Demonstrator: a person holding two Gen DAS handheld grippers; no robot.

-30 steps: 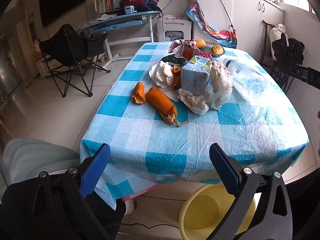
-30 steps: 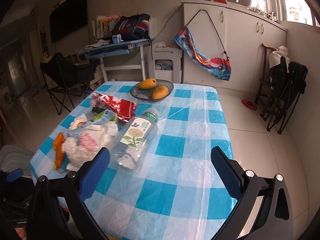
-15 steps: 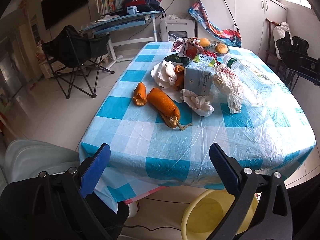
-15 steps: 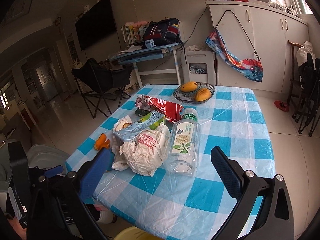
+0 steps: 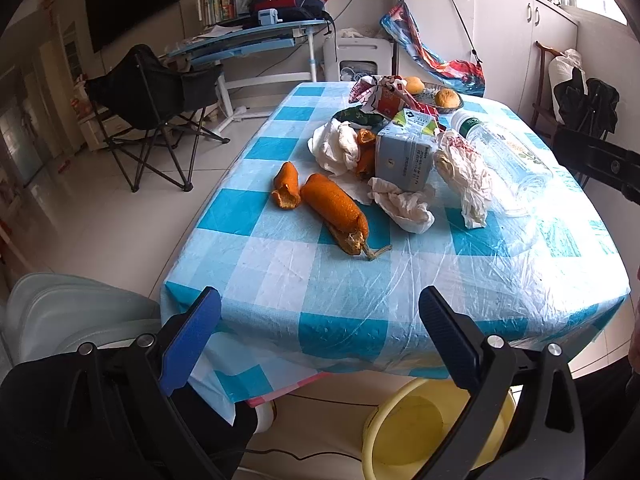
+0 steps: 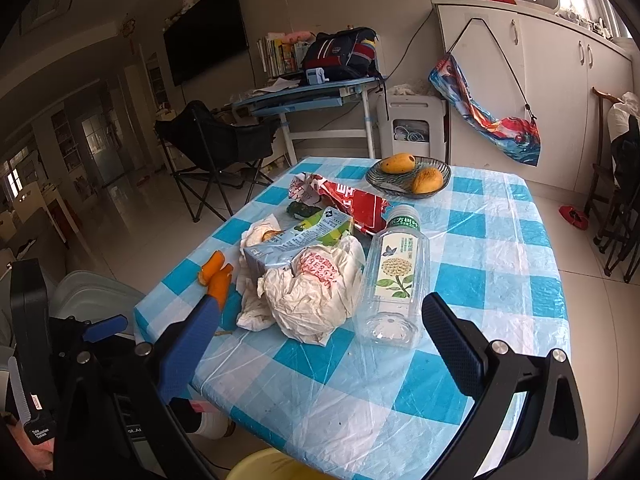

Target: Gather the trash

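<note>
Your left gripper [image 5: 320, 328] hangs off the near edge of the table [image 5: 280, 276], jaws spread wide, gripping nothing. Your right gripper [image 6: 320, 332] is likewise fully spread and empty, above the table's near corner. One yellow basin [image 5: 404, 428] sits on the floor under the near edge, below the left gripper.

The trash lies clustered mid-table. Count as follows:
- Two orange peel pieces [image 5: 334, 208], nearest the left edge, just beside each other.
- One grey drink carton [image 5: 404, 158], lying on its side in the middle of the heap.
- Three crumpled white wrappers or tissues: one [image 5: 336, 146] left of the carton, one [image 5: 404, 206] in front, one [image 5: 466, 172] to its right.
- One clear plastic bottle [image 6: 394, 276], lying flat, touching the right wrapper.
- One red snack bag [image 6: 352, 204], behind the carton.

One dish [image 6: 408, 178] at the far edge holds two mangoes [image 6: 396, 163].
</note>
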